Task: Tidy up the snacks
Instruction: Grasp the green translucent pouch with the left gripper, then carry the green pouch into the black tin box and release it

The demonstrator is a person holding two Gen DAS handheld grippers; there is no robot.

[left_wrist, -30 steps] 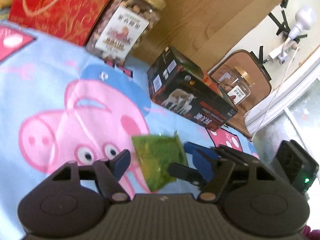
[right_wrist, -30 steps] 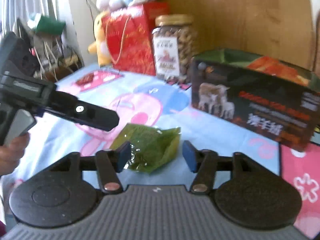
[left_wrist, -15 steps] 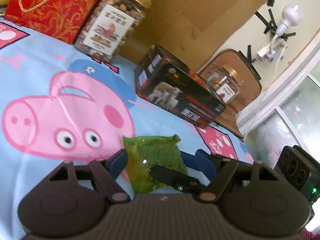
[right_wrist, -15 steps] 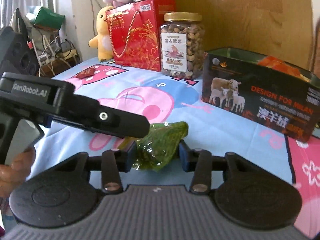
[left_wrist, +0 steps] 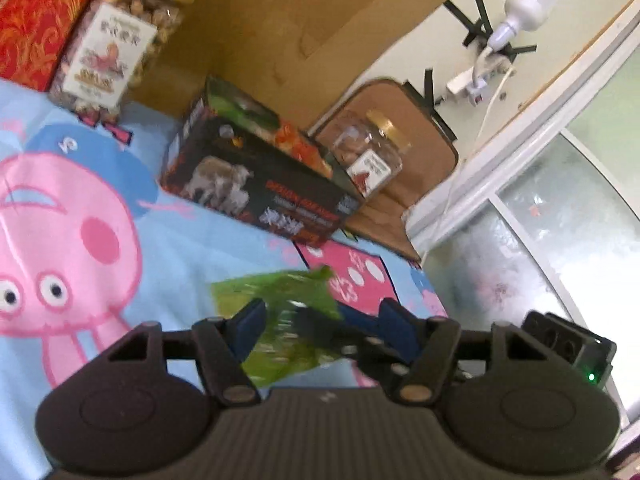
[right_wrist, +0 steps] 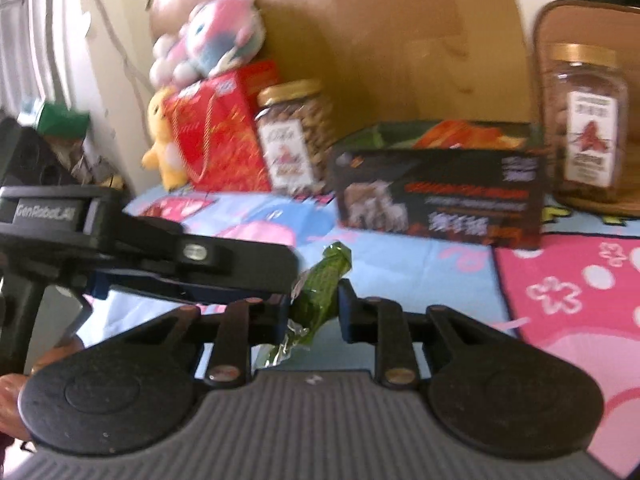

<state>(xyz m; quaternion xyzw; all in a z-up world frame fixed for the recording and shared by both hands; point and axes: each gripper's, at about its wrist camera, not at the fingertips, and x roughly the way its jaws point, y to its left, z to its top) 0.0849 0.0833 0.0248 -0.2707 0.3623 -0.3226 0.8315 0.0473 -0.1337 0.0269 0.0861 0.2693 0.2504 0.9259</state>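
Plush toys point(right_wrist: 208, 46) (blurred), wall lamp point(left_wrist: 524, 4), cartoon blanket point(left_wrist: 192, 236).

Green snack packet point(right_wrist: 320, 292), black box point(right_wrist: 440, 196) — red lettering, pink-and-blue cartoon-pig cloth point(left_wrist: 80, 240)

The green snack packet point(right_wrist: 320, 292) is thin, glossy, crinkled plastic film. The cloth point(left_wrist: 192, 240) under it is soft, matt printed fabric. The black box point(right_wrist: 440, 196) looks like smooth printed cardboard with a slight sheen. The 2 jars point(right_wrist: 294, 136) point(right_wrist: 586, 120) are clear plastic with shiny gold lids and paper labels. The red gift bag point(right_wrist: 220, 144) is glossy paper. The right gripper point(right_wrist: 314, 312) is matt black plastic with a ribbed body. The board point(left_wrist: 300, 20) behind is smooth wood.
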